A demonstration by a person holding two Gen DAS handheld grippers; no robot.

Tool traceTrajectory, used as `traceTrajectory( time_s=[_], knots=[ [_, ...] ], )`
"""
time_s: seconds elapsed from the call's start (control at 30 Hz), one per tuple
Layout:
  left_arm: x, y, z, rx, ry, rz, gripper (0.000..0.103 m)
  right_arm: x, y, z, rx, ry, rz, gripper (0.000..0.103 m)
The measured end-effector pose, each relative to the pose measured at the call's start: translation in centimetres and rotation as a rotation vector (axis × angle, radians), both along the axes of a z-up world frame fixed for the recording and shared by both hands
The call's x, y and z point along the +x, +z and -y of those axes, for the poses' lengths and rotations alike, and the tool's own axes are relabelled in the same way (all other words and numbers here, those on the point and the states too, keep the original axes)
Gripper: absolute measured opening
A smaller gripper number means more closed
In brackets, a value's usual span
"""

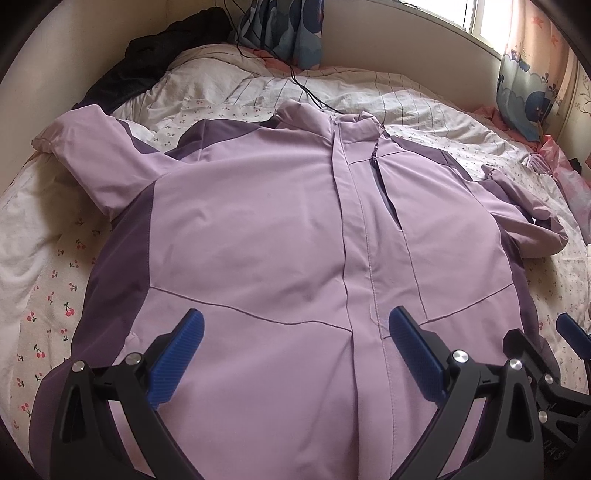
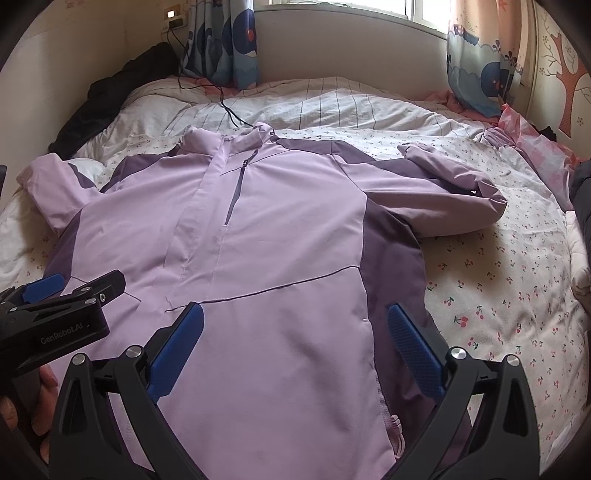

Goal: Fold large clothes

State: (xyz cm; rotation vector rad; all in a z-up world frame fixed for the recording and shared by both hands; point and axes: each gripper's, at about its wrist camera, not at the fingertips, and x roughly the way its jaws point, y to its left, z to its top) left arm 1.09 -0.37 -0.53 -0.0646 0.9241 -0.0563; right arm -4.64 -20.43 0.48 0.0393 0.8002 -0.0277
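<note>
Daylight from a window (image 2: pixel 417 7) falls over a bed (image 2: pixel 498 295) covered with a white sheet printed with small red cherries; a striped quilt (image 2: pixel 332 99) lies bunched along its far side. Blue patterned curtains (image 2: pixel 225 40) hang at the back wall, a black cable (image 2: pixel 225 103) trails from a wall socket down onto the quilt, and a heap of dark clothing (image 1: pixel 147 62) sits in the far left corner.

Spread front-up across the bed lies a large lilac jacket (image 1: pixel 258 229) with darker purple panels at the shoulders and sides. Its front closure runs straight up to a standing collar (image 1: pixel 332 118) at the far end, and a slanted chest zip (image 1: pixel 380 177) shows beside it. The jacket's left-hand sleeve (image 1: pixel 92 158) reaches out toward the bed's edge, while the other sleeve (image 2: pixel 450 192) bends back on itself over the sheet.

Both tongs hover above the jacket's near hem. The left tongs (image 1: pixel 295 350) are spread wide, blue pads either side of the front closure, holding nothing. The right tongs (image 2: pixel 295 347) are likewise spread wide and empty, over the jacket's right half, one pad above the purple side panel. In the right wrist view the left tongs appear just beside them at the left edge, with part of a hand (image 2: pixel 40 402) gripping below.
</note>
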Motion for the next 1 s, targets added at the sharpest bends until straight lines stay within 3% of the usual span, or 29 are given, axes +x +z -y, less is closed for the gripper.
traceTrajectory(
  time_s=[0.17, 1.0],
  knots=[
    [-0.05, 0.02, 0.02, -0.018, 0.000, 0.035, 0.096, 0.03, -0.05, -0.06, 0.002, 0.000, 0.000, 0.096],
    [0.16, -0.81, 0.12, -0.006, 0.003, 0.028, 0.096, -0.05, 0.51, 0.19, -0.003, 0.028, 0.004, 0.096]
  ],
)
